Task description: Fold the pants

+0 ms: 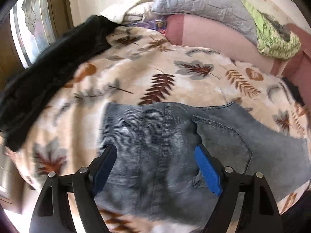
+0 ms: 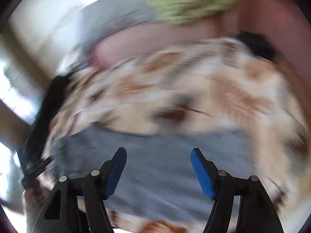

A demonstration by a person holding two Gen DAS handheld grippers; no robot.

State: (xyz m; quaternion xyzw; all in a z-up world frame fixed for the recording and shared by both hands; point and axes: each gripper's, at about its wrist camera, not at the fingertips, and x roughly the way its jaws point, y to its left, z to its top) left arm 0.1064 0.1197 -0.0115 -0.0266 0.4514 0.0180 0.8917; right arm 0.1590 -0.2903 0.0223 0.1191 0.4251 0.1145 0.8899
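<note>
Blue-padded jaws of the left gripper (image 1: 155, 167): spread wide, grasping nothing, hovering over the jeans (image 1: 165, 145). Jeans: grey-blue denim, lying flat on the blanket (image 1: 136, 68), centre seam running straight ahead between the jaws, a back pocket ahead and right of the right jaw. Blanket: cream with brown and grey leaf print, spreading beyond the jeans. Black garment (image 1: 48, 68): far left of the jaws, on the blanket edge. Pink bolster (image 1: 213, 36), grey quilted pillow (image 1: 204, 2) and green cloth (image 1: 272, 38): well ahead, to the right. Right gripper (image 2: 158, 167): jaws likewise spread wide and empty, above the same denim; view heavily motion-blurred, detail beyond the jaws unreadable.
</note>
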